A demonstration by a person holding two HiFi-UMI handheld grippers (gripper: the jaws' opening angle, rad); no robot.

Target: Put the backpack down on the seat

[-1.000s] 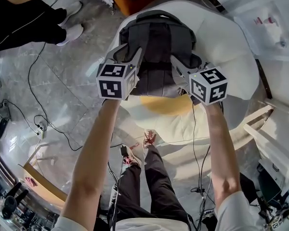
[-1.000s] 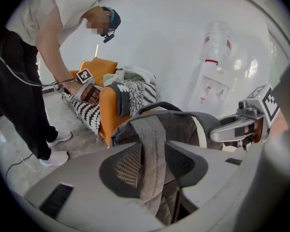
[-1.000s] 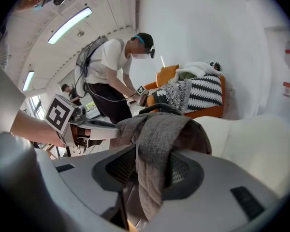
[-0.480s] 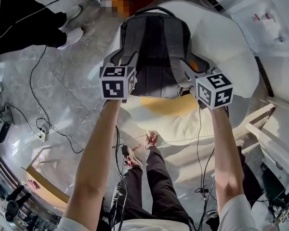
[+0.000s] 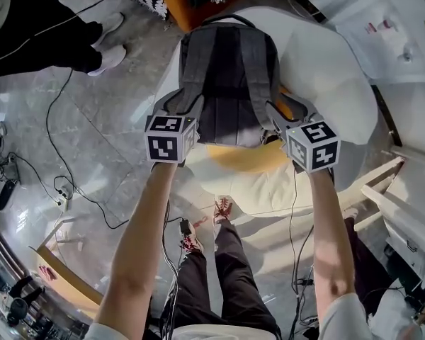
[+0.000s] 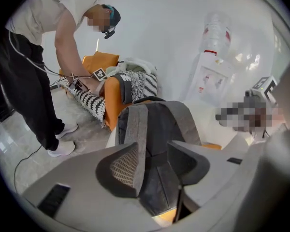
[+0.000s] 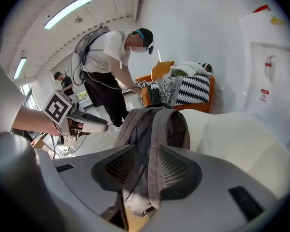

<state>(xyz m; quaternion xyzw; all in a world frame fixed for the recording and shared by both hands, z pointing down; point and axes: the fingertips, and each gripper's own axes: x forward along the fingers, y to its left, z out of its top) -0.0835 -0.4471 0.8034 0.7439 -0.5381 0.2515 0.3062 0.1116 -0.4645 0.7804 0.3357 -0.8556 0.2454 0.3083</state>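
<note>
1. The backpack (image 5: 227,76) lies on the white seat (image 5: 333,76), strap side up. Its top handle is at the far end and its bottom edge is nearest the person.
2. The bottom edge sits over an orange cushion (image 5: 244,158), which shows just below it on the seat.
3. Two grey straps run down the backpack's back, one (image 5: 186,76) towards each lower corner.
4. The left gripper (image 5: 185,105) is at the backpack's lower left corner. In the left gripper view its jaws stand apart and have just been opening. A strap (image 6: 137,124) lies along the left pad, and the backpack's body (image 6: 159,124) fills the gap. The other pad is clear of it, so nothing is pinched.
5. The right gripper (image 5: 287,110) is at the lower right corner. In the right gripper view its jaws are likewise spread and have just been opening. A strap (image 7: 157,129) hangs down between them, close against one pad and with a gap to the other. It is not squeezed.
6. Both grippers point slantwise down at the backpack, with bare forearms behind them.
7. The seat stands on a grey polished floor (image 5: 113,140) with a cable (image 5: 57,140) trailing across it.
8. A bystander (image 6: 38,57) in black trousers bends over an orange chair (image 6: 111,98) beyond the seat. A black-and-white patterned throw (image 7: 188,88) lies on that chair.
</note>
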